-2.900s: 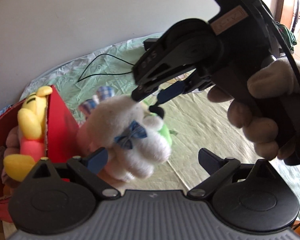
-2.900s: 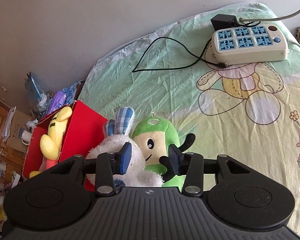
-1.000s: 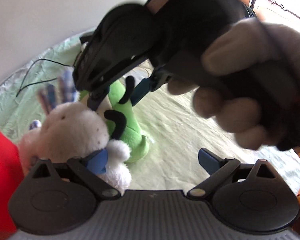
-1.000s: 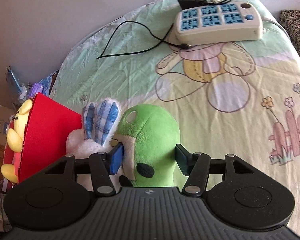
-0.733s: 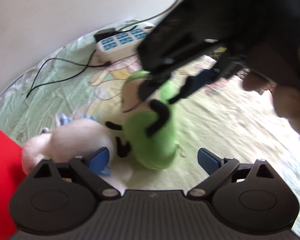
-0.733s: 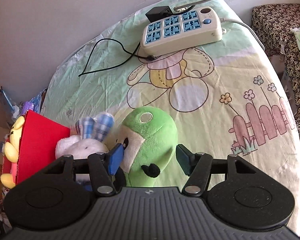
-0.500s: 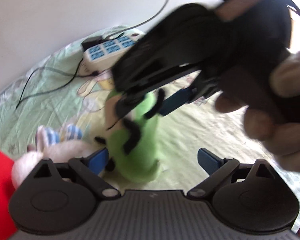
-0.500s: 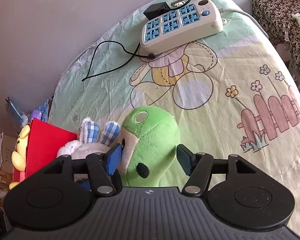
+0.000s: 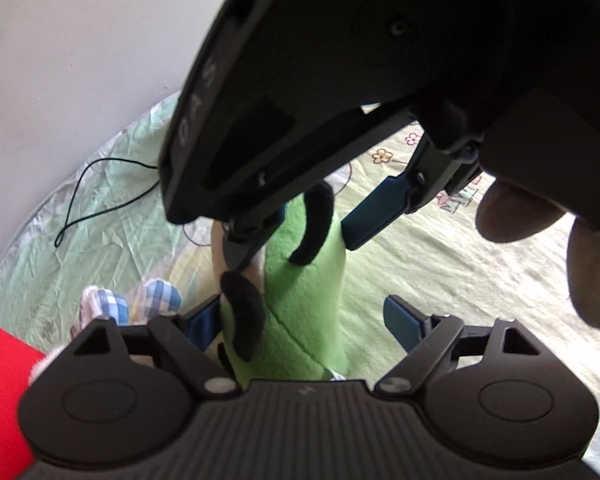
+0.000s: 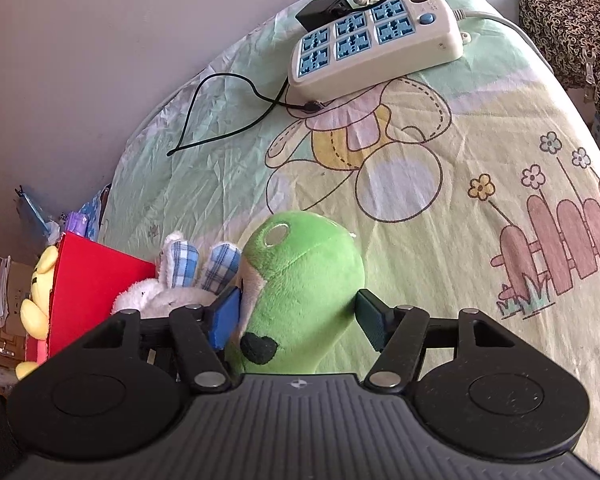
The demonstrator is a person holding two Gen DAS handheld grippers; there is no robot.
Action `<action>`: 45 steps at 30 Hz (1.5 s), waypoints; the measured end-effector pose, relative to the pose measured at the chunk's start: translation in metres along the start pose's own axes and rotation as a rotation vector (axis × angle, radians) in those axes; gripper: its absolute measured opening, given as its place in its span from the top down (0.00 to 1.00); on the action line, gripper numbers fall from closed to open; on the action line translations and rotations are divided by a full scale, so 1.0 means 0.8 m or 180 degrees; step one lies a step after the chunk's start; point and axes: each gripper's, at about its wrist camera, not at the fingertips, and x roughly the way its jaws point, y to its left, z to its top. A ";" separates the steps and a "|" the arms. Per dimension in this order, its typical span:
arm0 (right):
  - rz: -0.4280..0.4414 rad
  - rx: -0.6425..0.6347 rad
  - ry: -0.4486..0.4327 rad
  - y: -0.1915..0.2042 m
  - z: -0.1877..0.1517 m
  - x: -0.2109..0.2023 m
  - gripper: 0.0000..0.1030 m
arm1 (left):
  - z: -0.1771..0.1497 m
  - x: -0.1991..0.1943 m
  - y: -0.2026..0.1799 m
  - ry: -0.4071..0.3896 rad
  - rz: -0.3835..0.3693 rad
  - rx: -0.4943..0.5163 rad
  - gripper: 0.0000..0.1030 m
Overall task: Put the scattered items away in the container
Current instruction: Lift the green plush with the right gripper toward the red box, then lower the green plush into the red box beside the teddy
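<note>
Right gripper (image 10: pixel 296 314) jaws clamp green plush (image 10: pixel 304 280); left gripper (image 9: pixel 300 320) jaws closing round it (right pad clear).

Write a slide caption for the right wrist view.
Right gripper clasps the green plush toy on the cartoon bedsheet, beside the white bunny and red box.

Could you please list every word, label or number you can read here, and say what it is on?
None can be read.
Right gripper: raised characters on its side, blurred.
Power strip: tiny marks by its button, too small.
Sheet: small print near its edge, too small.
</note>
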 end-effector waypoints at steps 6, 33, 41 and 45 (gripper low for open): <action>0.0008 0.0084 -0.0079 -0.005 -0.011 -0.011 0.43 | -0.004 -0.015 0.016 -0.0057 0.0003 -0.0142 0.44; 0.0195 -0.0320 -0.0776 0.125 -0.077 -0.137 0.44 | -0.036 -0.220 0.106 -0.0945 -0.0025 -0.0484 0.45; 0.0383 -0.0666 -0.0934 0.247 -0.101 -0.117 0.44 | -0.084 -0.262 0.198 -0.1196 0.0231 -0.0695 0.45; 0.0502 -0.0851 -0.0962 0.316 -0.112 -0.091 0.44 | -0.116 -0.278 0.253 -0.1248 0.0374 -0.0847 0.45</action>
